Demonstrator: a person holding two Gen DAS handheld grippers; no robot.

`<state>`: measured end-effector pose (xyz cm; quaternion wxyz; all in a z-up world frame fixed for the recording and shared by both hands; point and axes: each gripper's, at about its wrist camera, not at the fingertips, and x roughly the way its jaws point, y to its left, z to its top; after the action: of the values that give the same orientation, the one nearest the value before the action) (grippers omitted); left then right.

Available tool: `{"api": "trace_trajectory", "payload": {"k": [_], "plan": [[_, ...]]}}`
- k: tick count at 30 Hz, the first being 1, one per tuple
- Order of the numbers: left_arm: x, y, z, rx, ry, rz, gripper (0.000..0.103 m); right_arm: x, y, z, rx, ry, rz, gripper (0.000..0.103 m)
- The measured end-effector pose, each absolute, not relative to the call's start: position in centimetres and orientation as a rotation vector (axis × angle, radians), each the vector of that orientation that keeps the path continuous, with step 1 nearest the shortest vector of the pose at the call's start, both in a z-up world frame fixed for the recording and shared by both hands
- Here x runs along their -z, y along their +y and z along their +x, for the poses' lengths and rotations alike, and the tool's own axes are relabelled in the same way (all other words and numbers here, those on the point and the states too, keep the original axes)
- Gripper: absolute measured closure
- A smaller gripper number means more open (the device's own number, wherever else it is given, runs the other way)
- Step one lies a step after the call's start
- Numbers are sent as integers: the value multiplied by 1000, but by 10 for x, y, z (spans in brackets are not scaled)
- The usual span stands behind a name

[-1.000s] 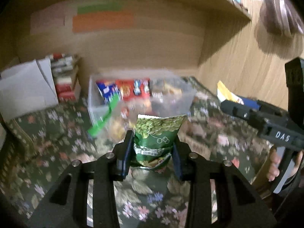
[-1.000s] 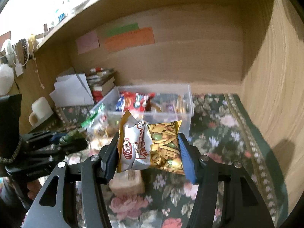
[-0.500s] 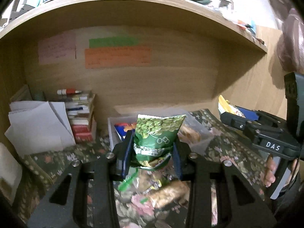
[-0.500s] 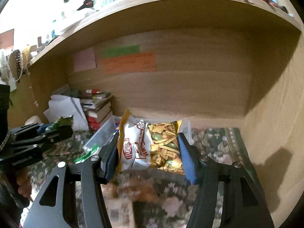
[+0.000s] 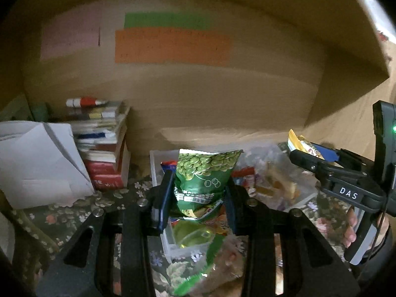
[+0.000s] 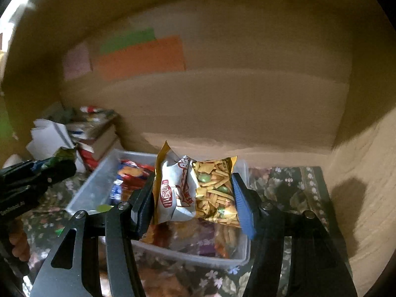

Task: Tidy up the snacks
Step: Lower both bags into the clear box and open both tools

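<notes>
Both grippers have moved fwd over the clear bin [image 6: 89, 188] since a sec ago, left gripper [image 5: 198, 195] clamped on green pea bag [image 5: 205, 175], right gripper [image 6: 193, 198] clamped on yellow mix bag [image 6: 198, 190], so I judge drop-in is next

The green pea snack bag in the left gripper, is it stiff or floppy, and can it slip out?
The green pea bag looks soft: its film creases where the left gripper pinches it. It seems light, since its top stands up unsupported. The glossy film may be slippery, but the hold looks secure above the clear bin.
</notes>
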<state>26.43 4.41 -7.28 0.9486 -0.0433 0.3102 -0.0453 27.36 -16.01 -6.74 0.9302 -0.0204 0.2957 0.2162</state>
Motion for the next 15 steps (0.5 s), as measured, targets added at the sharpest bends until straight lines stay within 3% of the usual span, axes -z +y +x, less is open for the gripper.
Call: {"api": "trace_trajectory", "payload": {"k": [10,13,15], "plan": [[99,39,294,106,711,-67,64,99,-153,303,-424,709,-64,47],[100,37,293,109,714,-67,44,101,-151,305,-422,720,-71,43],[96,36,288,102,690,-60,41,100,-150,304,-422,720,-73,40]]}}
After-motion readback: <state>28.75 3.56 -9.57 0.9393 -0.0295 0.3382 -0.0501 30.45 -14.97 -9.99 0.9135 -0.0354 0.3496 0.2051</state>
